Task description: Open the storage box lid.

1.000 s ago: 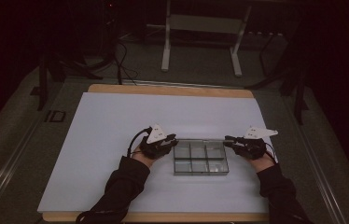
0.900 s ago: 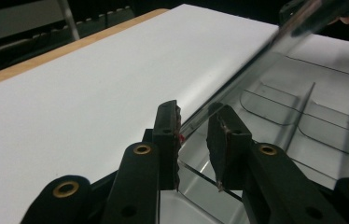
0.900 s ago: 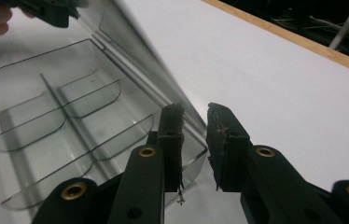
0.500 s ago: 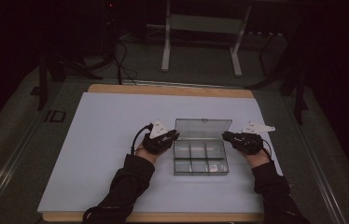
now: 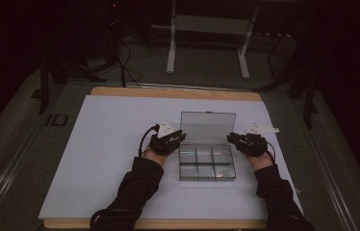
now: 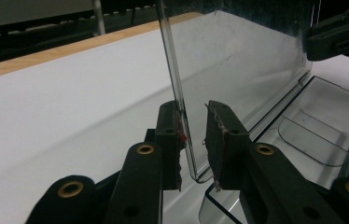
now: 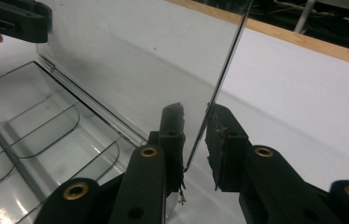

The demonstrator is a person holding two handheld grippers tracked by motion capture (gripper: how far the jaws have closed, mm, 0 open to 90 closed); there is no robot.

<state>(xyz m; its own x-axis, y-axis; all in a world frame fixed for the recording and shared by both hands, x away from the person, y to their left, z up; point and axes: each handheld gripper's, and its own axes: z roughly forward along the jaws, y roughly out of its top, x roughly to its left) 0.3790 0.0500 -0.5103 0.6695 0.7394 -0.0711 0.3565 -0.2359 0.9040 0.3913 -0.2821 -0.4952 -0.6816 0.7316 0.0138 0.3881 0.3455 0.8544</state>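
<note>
Now, item: clear plastic compartment box (image 5: pixel 207 178), six cells, nothing visible in them. It sits mid-table on the white sheet (image 5: pixel 106 154), toward the person's side, between the two hands.

Lid (image 5: pixel 208 126): hinged at the far edge, standing about upright.

Handling (est.): lightweight, thin-walled, stiff but brittle. Smooth and slick, so pads may slide. The base is light enough to skid or tip if the lid gets pushed back hard. The hinge is prob. the weak point. Best hold: lid's side edges, low, near the hinge corners, w/ even force both sides. For the base, take the outer walls, not the dividers.

Left gripper (image 5: pixel 180 137): at lid's left edge. The edge is between the jaws, resting against one pad w/ a gap to the other. Not clamped; jaws have just been opening.

Right gripper (image 5: pixel 230 138): at lid's right edge, edge in the gap, no squeeze seen. Likewise unclamped, jaws just been opening.

Change vs. 1 s ago: the lid lay flat over the cells then, was part-raised at the half-second mark, and is now up. Hands and base have barely shifted.
</note>
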